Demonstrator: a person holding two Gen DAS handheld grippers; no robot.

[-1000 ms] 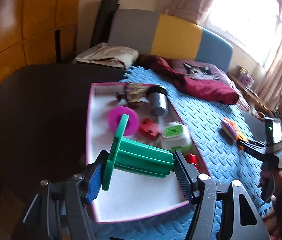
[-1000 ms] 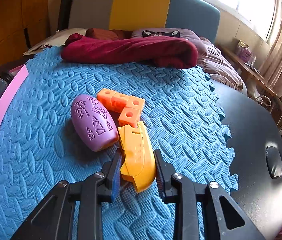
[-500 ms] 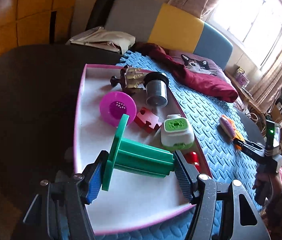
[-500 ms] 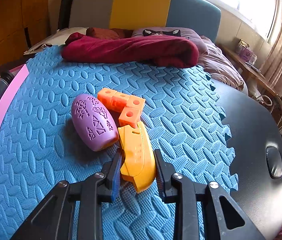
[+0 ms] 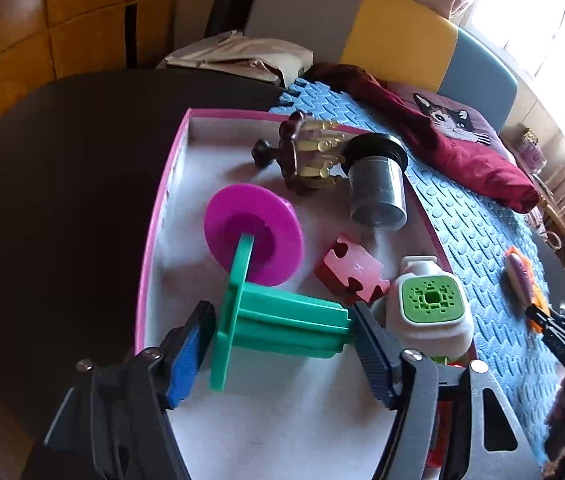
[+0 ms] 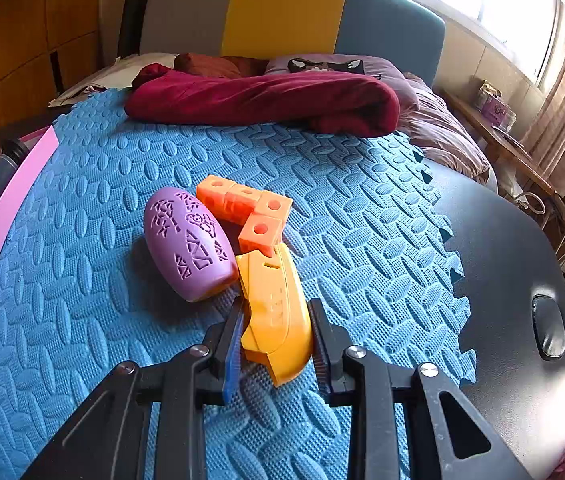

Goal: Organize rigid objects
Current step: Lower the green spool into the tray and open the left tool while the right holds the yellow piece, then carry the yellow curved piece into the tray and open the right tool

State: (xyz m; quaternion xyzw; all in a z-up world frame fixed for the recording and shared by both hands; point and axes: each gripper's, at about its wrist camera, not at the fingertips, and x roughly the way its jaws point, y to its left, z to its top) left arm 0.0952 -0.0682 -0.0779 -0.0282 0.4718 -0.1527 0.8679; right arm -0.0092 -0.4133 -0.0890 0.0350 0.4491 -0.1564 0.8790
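While clamped crosswise in left hand-held gripper (image 5: pixel 282 344), green spool (image 5: pixel 278 320), above pink tray (image 5: pixel 154 240)

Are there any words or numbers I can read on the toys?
No readable words or numbers anywhere.
Purple egg toy: carved shapes and pictures only, no letters.
White and green box: a pattern of green dots, no text.
Cushion with a cat face: a picture, no words.
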